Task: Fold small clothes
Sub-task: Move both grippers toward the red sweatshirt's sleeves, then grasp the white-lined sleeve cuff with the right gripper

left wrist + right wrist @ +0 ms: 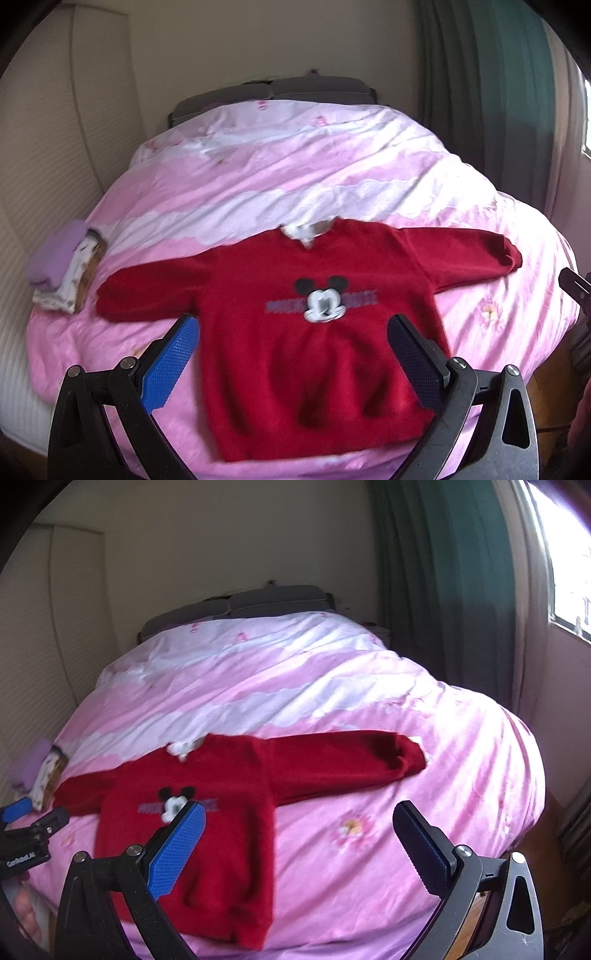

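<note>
From your left wrist cam, the red sweater (317, 332) is laid out flat, front up, on the near end of the pink duvet (258, 177), both sleeves stretched straight out to the sides. It looks like a thick fleecy knit, so I'd guess it's soft and floppy but light, with enough bulk that a fold will spring back a bit unless you press it down. Nothing fragile or slippery about it. The left gripper (291, 325) hangs above the lower body of the sweater with its fingers spread wide and nothing in them. Best grab spots from here, I reckon: the left sleeve cuff (107, 295) or the hem corner, where you'd pinch just 1 layer edge. Looks-wise it's deep red with a cartoon mouse face (323, 301) over a grey line of lettering on the chest, and a white collar (306, 230) poking out at the neck. There's a small stack of folded clothes (62, 269) over at the left edge of the bed, lilac piece on top.

From your right wrist cam, the sweater sits left of centre, and the right sleeve (343, 760) runs out across the duvet toward the window side. The right gripper (299, 812) is also wide open and empty, hovering over bare duvet just beside the sweater's right edge. That right cuff is the obvious pinch point for you. The frame's a bit blurry, so I can't tell fine texture.
</note>
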Tool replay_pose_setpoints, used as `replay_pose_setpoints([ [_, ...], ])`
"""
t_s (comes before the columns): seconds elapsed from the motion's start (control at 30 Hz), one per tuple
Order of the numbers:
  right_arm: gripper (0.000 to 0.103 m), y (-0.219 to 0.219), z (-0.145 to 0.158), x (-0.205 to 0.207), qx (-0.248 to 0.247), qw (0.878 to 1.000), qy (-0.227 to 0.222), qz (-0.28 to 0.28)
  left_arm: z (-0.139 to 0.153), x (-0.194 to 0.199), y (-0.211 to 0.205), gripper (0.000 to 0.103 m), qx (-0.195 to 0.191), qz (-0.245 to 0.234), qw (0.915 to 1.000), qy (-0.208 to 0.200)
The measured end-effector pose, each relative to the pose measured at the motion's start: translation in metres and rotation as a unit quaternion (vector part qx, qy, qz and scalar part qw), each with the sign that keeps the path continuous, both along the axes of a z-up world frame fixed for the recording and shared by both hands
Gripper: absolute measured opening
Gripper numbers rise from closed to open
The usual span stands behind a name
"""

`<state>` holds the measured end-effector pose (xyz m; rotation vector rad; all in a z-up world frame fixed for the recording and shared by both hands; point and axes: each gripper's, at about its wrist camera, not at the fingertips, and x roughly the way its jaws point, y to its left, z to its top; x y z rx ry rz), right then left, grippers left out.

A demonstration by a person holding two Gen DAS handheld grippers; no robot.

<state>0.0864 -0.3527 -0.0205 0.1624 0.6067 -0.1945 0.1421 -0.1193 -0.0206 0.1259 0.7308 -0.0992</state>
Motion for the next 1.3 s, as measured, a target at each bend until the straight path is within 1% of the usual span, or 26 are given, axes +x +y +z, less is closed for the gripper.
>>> replay_pose_setpoints([
  [0.17,0.101,-0.049,-0.017,0.024,0.018,0.999,-0.002,-0.03,-0.01,0.034,-0.047,0.103,-0.004,-0.021,0.9998,0.002],
  [0.2,0.097,-0.06,-0.021,0.03,0.022,0.999,-0.002,-0.033,-0.011,0.041,-0.057,0.103,-0.005,-0.025,0.9997,0.0],
  [0.23,0.089,-0.07,-0.024,0.036,0.026,0.999,-0.001,-0.037,-0.012,0.046,-0.064,0.103,-0.005,-0.028,0.9996,-0.003],
  [0.33,0.076,-0.102,-0.035,0.055,0.042,0.998,0.003,-0.05,-0.017,0.064,-0.093,0.103,-0.004,-0.035,0.9993,-0.011],
  [0.4,0.07,-0.123,-0.045,0.065,0.053,0.997,0.008,-0.063,-0.022,0.075,-0.111,0.103,-0.001,-0.031,0.9994,-0.017],
  [0.53,0.064,-0.158,-0.067,0.085,0.07,0.994,0.015,-0.088,-0.038,0.099,-0.143,0.103,0.006,-0.018,0.9996,-0.019],
  [0.63,0.061,-0.185,-0.086,0.1,0.1,0.989,0.023,-0.104,-0.049,0.114,-0.16,0.103,0.01,-0.012,0.9998,-0.015],
  [0.73,0.054,-0.206,-0.101,0.112,0.132,0.985,0.031,-0.111,-0.059,0.128,-0.172,0.103,0.011,-0.009,0.9999,-0.008],
  [0.8,0.052,-0.217,-0.109,0.119,0.145,0.982,0.032,-0.113,-0.063,0.134,-0.181,0.103,0.012,-0.008,0.9999,-0.006],
  [1.0,0.051,-0.242,-0.133,0.131,0.168,0.978,0.03,-0.117,-0.075,0.143,-0.2,0.103,0.025,-0.013,0.9996,-0.003],
  [1.17,0.051,-0.255,-0.145,0.138,0.173,0.978,0.023,-0.11,-0.086,0.146,-0.21,0.103,0.041,-0.018,0.999,0.005],
  [1.3,0.051,-0.261,-0.16,0.147,0.204,0.974,0.041,-0.088,-0.09,0.147,-0.212,0.103,0.043,-0.015,0.9989,0.007],
])
